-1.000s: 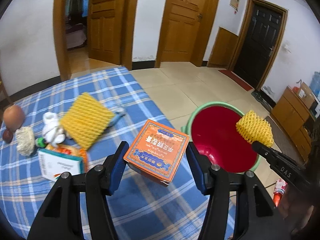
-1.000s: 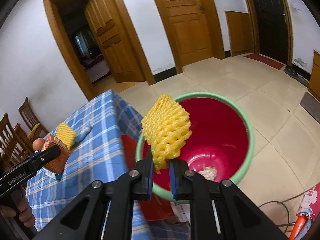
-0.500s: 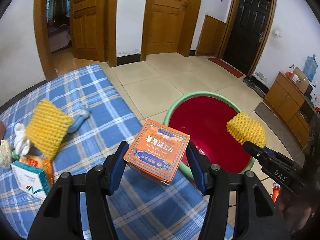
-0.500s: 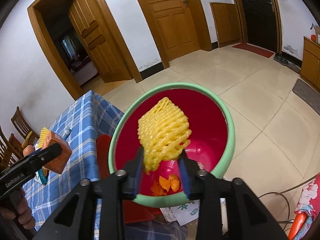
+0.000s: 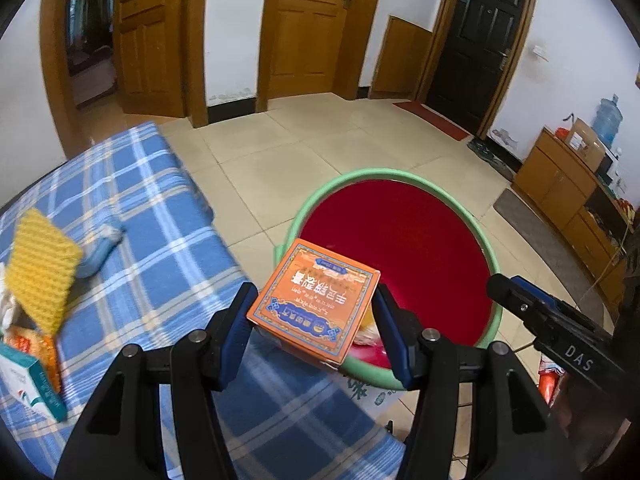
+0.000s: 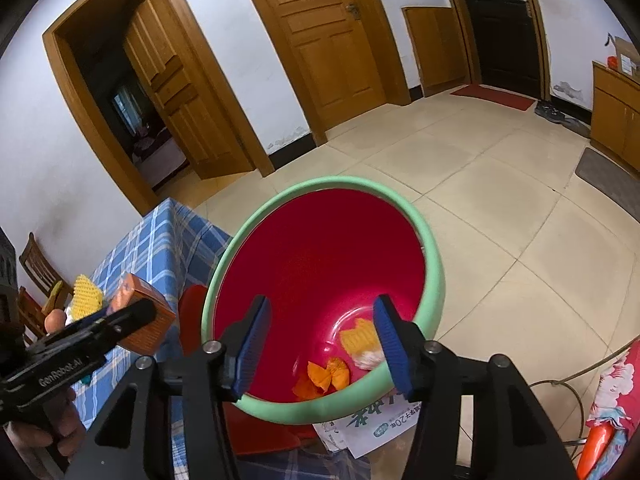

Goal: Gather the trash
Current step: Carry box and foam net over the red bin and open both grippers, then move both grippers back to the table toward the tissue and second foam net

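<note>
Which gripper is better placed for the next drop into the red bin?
Left. The left gripper holds the orange box near the bin's rim; the right gripper is empty, its jaws opening.

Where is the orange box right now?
The orange box sits clamped in the left gripper, at the table's edge, beside the near rim of the red bin.

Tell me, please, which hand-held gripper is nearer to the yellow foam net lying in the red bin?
Right. The right hand-held gripper, jaws opening, hangs above the yellow foam net; the left hand-held gripper holds an orange box near the bin's rim.
</note>
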Demonstrator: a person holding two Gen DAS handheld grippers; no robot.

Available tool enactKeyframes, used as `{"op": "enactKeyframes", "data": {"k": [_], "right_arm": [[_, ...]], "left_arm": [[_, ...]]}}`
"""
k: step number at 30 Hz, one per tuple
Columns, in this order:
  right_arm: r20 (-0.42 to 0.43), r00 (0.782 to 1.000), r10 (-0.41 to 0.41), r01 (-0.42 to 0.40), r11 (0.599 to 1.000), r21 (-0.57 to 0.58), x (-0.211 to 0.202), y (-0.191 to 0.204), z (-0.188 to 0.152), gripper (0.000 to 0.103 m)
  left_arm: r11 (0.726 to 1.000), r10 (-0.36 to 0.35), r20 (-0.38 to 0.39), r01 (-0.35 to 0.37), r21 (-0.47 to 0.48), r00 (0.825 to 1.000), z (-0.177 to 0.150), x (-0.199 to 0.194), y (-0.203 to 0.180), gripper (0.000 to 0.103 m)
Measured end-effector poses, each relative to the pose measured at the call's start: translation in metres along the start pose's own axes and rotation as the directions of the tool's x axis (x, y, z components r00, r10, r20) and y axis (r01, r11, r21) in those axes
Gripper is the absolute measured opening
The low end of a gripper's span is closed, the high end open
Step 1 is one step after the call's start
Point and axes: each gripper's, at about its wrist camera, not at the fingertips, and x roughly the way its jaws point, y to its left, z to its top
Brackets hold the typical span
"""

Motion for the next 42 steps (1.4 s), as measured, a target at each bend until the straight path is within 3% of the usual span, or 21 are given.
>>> {"op": "enactKeyframes", "data": {"k": [6,13,20,30,42], "right_arm": [[0.010,1.000,-0.018,0.018,0.999,0.042,-0.003,-0.014,0.001,0.058],[0.011,1.000,-0.026,0.026,0.998,0.057,-0.003,-0.018,0.001,0.059],[0.010,1.000,-0.021,0.020,0.999,0.050,-0.003,-0.017,0.000,0.061],[0.007,1.000,0.013,-0.013,1.000,0.027,-0.007,0.001,-0.003,0.064],[-0.017,0.997,0.072,-0.072,0.997,-0.037,-0.010,0.037,-0.013,0.066]], "left_arm": [[0.999,-0.039,-0.015,0.040,0.032,0.999,0.003,0.016,-0.017,0.059],[0.999,-0.026,-0.001,0.026,0.046,1.000,0.005,0.019,-0.024,0.069],[0.999,-0.021,0.001,0.021,0.024,1.000,0.003,0.011,-0.017,0.069],[0.999,0.017,0.019,-0.017,-0.036,1.000,-0.007,-0.017,0.008,0.069],[0.980,0.139,0.040,-0.131,-0.148,0.990,-0.022,-0.050,0.072,0.069]]}}
